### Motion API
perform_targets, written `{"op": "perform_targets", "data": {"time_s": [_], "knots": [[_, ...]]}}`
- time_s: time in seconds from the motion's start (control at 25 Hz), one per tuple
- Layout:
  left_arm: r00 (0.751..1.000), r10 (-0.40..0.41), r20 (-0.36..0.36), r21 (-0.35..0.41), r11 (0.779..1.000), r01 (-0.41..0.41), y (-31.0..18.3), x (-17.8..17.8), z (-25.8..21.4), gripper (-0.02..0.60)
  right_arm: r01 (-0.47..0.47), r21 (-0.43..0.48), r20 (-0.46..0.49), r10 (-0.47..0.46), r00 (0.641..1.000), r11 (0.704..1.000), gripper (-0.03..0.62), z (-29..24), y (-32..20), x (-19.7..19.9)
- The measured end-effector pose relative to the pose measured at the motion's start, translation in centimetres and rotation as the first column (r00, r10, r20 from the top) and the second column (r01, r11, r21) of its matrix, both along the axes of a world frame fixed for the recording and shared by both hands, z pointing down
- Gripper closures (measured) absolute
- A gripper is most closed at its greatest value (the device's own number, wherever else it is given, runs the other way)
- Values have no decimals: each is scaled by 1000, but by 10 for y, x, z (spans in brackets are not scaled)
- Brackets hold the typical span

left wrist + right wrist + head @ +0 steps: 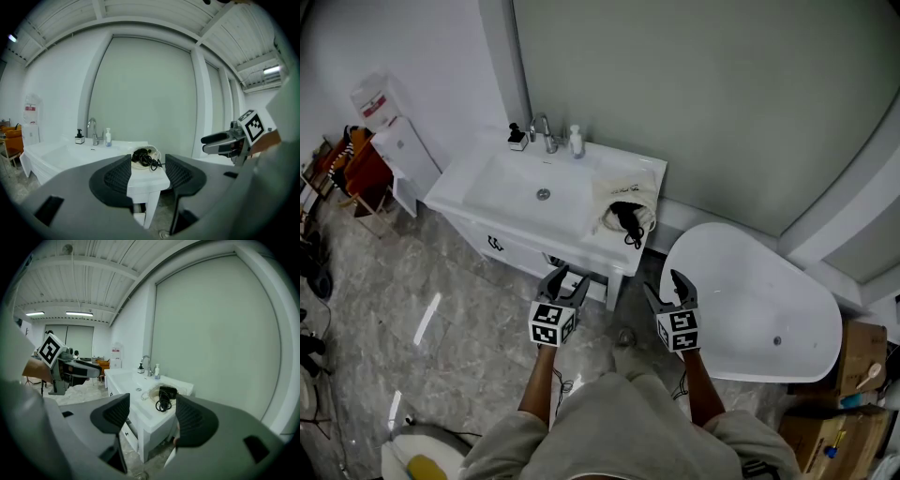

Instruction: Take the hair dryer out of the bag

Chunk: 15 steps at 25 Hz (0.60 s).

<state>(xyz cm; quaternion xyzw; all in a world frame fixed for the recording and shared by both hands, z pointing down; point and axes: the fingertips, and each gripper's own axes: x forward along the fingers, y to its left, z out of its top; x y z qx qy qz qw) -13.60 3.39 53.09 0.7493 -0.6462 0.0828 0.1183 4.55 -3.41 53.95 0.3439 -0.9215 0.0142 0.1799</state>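
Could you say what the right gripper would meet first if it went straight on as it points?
Likely the counter at its near end, where the bag holding the hair dryer lies; the right gripper has open air until then, though depth is unclear.

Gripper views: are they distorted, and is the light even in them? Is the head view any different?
Left gripper view: strong fisheye, black corners, wall lines bent; light soft and even, and the hair dryer is small but clear. Right gripper view: same bending, with the ceiling lamps showing as bright strips. Head view: milder distortion and even light, but the floor carries a bright reflected streak.
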Motion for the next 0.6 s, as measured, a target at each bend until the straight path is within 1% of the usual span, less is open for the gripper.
{"op": "perform_targets", "data": {"time_s": [0.2,0.6], "knots": [[1000,-2,1,-4,1000,2,-24,-11,4,376,8,-12,4,-8,1000,1000,304,7,-22,-13],[999,-30,11,-25,999,30,-91,-42,9,376,54,-23,13,-54,998,998,303,11,-93,-54]]}}
